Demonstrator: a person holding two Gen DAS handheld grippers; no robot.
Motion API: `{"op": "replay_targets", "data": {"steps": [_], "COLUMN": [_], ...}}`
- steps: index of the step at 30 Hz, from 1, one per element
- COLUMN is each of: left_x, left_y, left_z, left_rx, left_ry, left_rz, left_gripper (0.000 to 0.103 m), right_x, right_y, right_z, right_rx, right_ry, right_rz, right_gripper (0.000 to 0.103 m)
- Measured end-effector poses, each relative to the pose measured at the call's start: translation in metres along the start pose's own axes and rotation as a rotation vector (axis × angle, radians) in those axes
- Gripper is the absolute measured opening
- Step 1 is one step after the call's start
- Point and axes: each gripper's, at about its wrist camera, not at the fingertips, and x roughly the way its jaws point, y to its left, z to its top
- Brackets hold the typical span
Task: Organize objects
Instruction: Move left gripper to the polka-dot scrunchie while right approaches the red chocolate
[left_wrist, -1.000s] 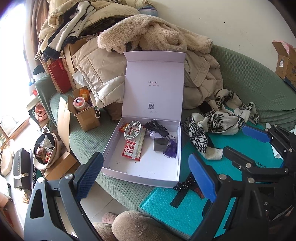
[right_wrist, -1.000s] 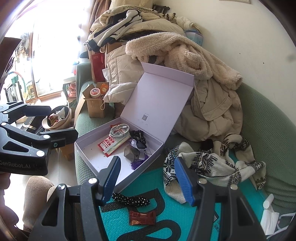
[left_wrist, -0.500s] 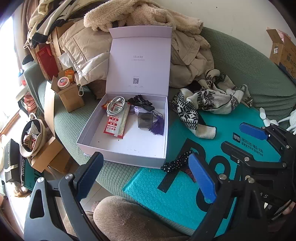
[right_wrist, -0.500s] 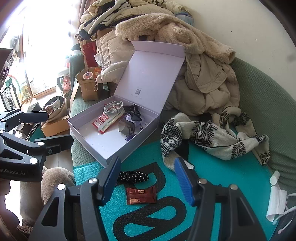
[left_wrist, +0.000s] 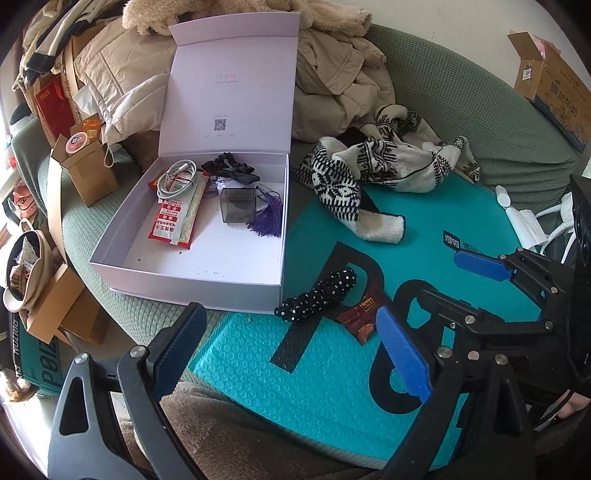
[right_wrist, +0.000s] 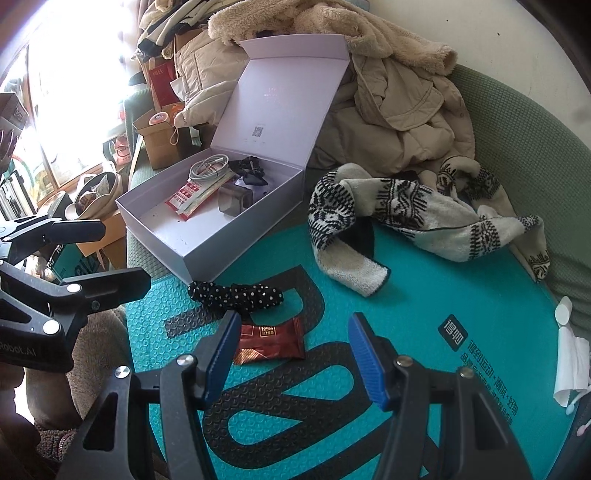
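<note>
An open white box (left_wrist: 192, 266) (right_wrist: 207, 254) stands on the sofa with its lid up; it holds a cable, red packets, a dark cube and a purple tassel. A black dotted scrunchie (left_wrist: 317, 293) (right_wrist: 236, 293) and a brown snack packet (left_wrist: 362, 314) (right_wrist: 271, 341) lie on the teal mat (left_wrist: 424, 236) (right_wrist: 424, 306) beside the box. My right gripper (right_wrist: 291, 347) is open and empty, just above the packet. My left gripper (left_wrist: 291, 354) is open and empty, near the mat's front edge.
A black-and-white knit scarf (left_wrist: 369, 177) (right_wrist: 399, 210) lies on the mat's far side. Coats (right_wrist: 399, 88) pile up behind the box. Cardboard boxes (left_wrist: 85, 173) and a bag stand left. White tissue (right_wrist: 569, 362) lies at the right.
Both grippers have tilted down and moved forward over the mat. The scrunchie and packet now sit closer, and the packet lies just ahead of the right gripper's fingers. Both stay open.
</note>
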Motion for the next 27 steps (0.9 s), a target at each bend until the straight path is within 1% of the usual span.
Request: {"op": "replay_targets", "data": {"steps": [9,12,18,20,22,27], "left_x": [0.036,0.048,0.066,0.072,0.077,0.088], "left_y": [0.007,0.012,0.018,0.018,0.019,0.017], "left_z": [-0.012,-0.014,-0.014,-0.014,-0.014,-0.012], "left_rx": [0.000,-0.012,-0.007,-0.005,-0.009,0.003], "left_ry": [0.050,0.066,0.085,0.092,0.097,0.099], "left_rz": [-0.022,-0.022,-0.047,-0.054,-0.064,-0.083], "left_gripper": [0.092,0.090,0.089,0.089,0.087,0.083], "right_x": [0.037,0.050,0.073,0.078,0.082,0.091], "right_y": [0.000,-0.001,-0.001,0.001,0.002,0.005], "right_z": [-0.021,-0.024,-0.027,-0.028,-0.028,-0.029], "right_rx": [0.014,0.021,0.016,0.011,0.014,0.011], "right_ry": [0.069,0.092,0.142,0.149,0.149,0.154], "right_rz": [0.051,0.056,0.074,0.083,0.089,0.102], "right_gripper": [0.061,0.061,0.061,0.063,0.072,0.074]}}
